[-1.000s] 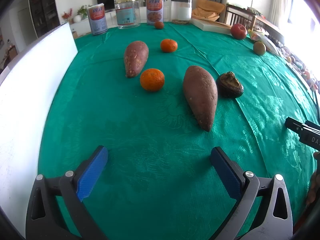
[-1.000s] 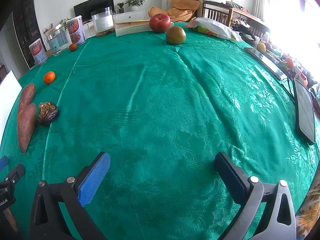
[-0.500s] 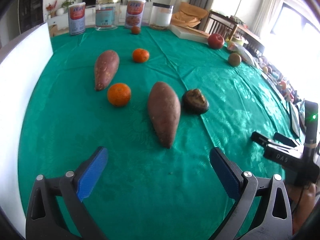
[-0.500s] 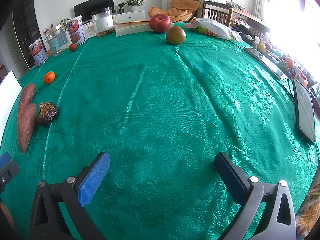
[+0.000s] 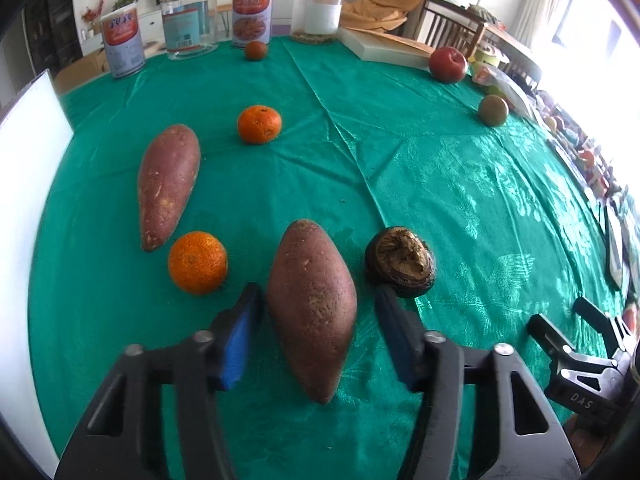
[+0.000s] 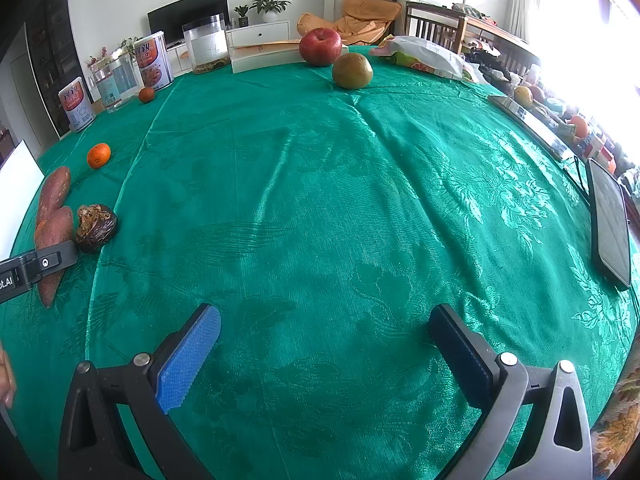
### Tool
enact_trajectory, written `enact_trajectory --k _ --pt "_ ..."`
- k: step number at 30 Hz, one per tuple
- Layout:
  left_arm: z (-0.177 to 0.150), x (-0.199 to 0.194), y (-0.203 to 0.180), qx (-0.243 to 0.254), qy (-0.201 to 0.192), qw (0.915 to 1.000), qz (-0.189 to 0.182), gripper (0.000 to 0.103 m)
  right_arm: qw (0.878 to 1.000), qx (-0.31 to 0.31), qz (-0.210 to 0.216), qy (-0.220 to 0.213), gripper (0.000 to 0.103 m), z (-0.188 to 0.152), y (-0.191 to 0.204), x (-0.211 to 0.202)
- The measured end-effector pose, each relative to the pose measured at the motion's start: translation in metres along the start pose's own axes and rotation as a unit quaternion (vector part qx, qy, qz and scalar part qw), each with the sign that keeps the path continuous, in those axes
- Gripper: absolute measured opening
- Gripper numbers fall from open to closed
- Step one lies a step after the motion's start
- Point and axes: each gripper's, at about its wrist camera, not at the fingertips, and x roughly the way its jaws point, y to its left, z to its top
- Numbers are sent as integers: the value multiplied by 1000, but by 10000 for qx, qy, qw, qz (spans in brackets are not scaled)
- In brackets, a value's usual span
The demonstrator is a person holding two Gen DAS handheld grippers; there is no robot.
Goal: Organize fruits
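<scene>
The left gripper point(image 5: 316, 312) has just been closing around the sweet potato point(image 5: 312, 304) at lower centre; its pads look not quite seated. The right gripper point(image 6: 324, 344) gapes empty. That tapered potato could pivot out, nudging the orange point(image 5: 197, 262) beside it.

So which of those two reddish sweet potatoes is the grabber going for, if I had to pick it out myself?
On the green tablecloth, look nearest the left gripper: the near sweet potato lies between its closing blue pads. An orange sits at its left, a dark wrinkled fruit at its right. The far sweet potato is slimmer.
</scene>
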Motion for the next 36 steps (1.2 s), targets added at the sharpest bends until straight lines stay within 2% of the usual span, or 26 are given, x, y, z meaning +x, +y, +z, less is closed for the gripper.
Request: enact_trajectory --k 4,8,15,20,21,23,24,25,30,33,34,36 --pt "-8 -7 3 -78 66 9997 -210 41 10000 0 0 0 103 0 0 0" --pt "-33 -26 10 -11 153 9996 -222 41 10000 1 -1 0 103 0 0 0" --pt "-91 -66 39 -256 279 9992 -143 41 10000 0 -2 -1 103 0 0 0" --pt "-110 -77 51 -363 91 9993 35 43 10000 -2 -2 -2 103 0 0 1" --pt "-110 -78 52 -397 37 9992 48 45 10000 -3 -1 -1 103 0 0 1" --pt "-110 -77 53 -447 -18 9990 62 56 10000 -3 -1 -2 103 0 0 1" --pt "-110 -76 53 -457 -31 9989 78 68 10000 -2 -1 -2 103 0 0 1" --pt "-110 -75 52 -461 -43 9989 98 74 10000 -2 -2 -2 103 0 0 1" --pt "-112 -71 42 -158 -125 9995 250 85 10000 -2 -2 -2 103 0 0 1" --pt "-115 -66 38 62 -221 9978 620 92 10000 -3 -2 -2 103 0 0 1" --pt "-116 -64 39 68 -281 9972 693 98 10000 -3 -2 -2 103 0 0 1" --pt "-117 -64 43 -16 -383 9966 724 100 10000 -4 -2 -2 103 0 0 1"
